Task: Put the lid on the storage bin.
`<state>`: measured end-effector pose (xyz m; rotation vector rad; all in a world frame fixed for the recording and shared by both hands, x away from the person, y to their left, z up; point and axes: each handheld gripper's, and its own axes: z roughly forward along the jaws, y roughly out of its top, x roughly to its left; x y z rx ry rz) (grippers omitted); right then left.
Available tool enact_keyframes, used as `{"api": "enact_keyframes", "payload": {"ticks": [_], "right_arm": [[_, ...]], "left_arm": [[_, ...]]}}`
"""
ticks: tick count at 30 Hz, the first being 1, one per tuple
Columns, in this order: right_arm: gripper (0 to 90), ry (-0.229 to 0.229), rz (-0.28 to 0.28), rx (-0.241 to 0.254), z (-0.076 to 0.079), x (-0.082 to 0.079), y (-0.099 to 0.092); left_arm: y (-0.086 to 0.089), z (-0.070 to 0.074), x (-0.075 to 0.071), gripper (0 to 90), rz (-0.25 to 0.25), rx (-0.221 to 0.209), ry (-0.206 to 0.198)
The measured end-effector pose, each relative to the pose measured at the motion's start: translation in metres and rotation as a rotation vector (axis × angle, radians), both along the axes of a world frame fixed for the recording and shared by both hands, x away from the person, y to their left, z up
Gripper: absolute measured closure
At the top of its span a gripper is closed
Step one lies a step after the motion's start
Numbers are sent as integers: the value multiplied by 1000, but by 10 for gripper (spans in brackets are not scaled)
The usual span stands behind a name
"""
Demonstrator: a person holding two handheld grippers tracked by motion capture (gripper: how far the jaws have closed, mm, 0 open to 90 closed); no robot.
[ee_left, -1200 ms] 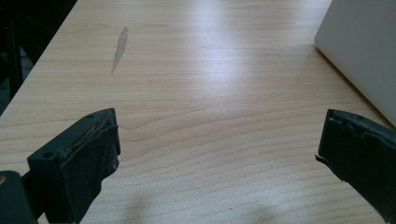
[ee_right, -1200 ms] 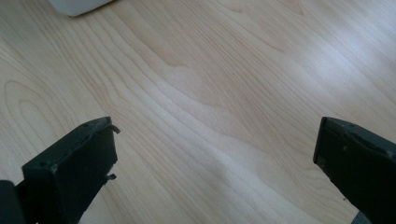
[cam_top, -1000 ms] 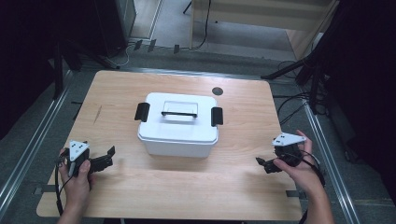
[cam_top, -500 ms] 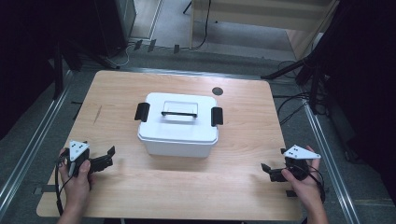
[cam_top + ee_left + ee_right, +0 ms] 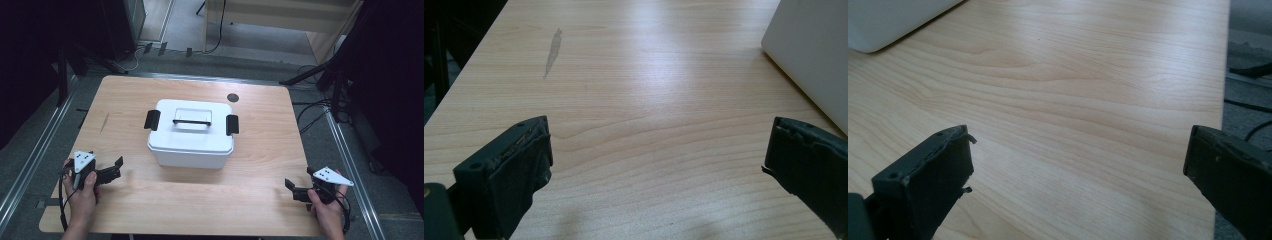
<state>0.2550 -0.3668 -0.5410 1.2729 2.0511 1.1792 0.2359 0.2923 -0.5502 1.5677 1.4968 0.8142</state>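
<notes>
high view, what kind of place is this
Probably a lab or recording workspace: a bare wooden table framed by metal rails, loose cables on the grey floor, and dark stands around it.

Left gripper view: my left claw point(image 5: 656, 165) has both jaws clipped by the bottom edge, and the right-hand one by the right edge too. The white box point(image 5: 811, 50) shows just a slanted piece of wall, cut by the top and right edges; I can't see its lid or latches there.

Right gripper view: the right claw point(image 5: 1078, 170) is clipped the same way. The box point(image 5: 893, 20) is a blurred corner cut by the top and left edges.

High view: the box hides its own far wall and the worktop point(image 5: 260, 150) under it. The dark round mark point(image 5: 232, 97) near the far edge is too small to identify. Both forearms leave the bottom edge.
</notes>
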Motion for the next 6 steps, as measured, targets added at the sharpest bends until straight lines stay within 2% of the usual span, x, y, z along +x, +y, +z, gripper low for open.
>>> {"api": "enact_keyframes", "payload": {"ticks": [2, 6], "right_arm": [[0, -12, -8, 24, 0, -1, -2], [0, -21, -18, 28, -1, -3, -1]], "left_arm": [[0, 0, 0, 0, -1, 2, 0], [0, 0, 0, 0, 0, -1, 4]]}}
